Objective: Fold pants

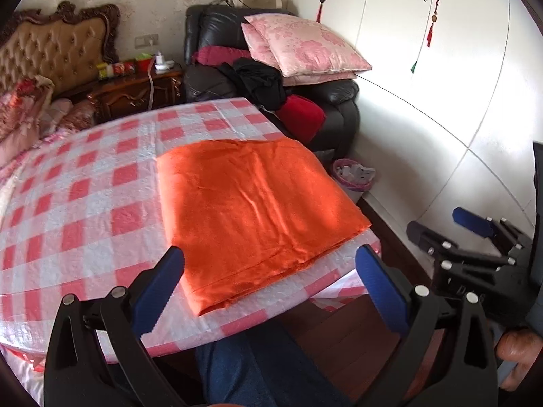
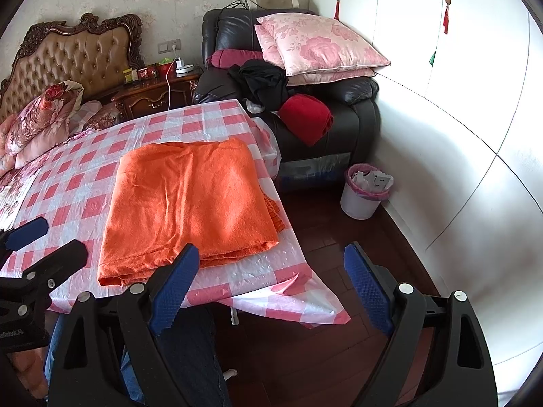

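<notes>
The orange pants (image 1: 253, 203) lie folded into a flat rectangle on the pink-and-white checked table (image 1: 85, 203), near its right front corner. They also show in the right wrist view (image 2: 190, 203). My left gripper (image 1: 269, 261) is open and empty, held just in front of the pants' near edge. My right gripper (image 2: 271, 259) is open and empty, off the table's right front corner above the floor. The right gripper shows at the right of the left wrist view (image 1: 454, 224). The left gripper shows at the left of the right wrist view (image 2: 44, 237).
A black leather armchair (image 2: 353, 115) with pink pillows (image 2: 319, 44) and clothes stands behind the table. A white waste bin (image 2: 363, 193) stands on the dark wood floor by the white wardrobe (image 2: 458, 135). A bed and nightstand (image 2: 156, 95) lie to the left.
</notes>
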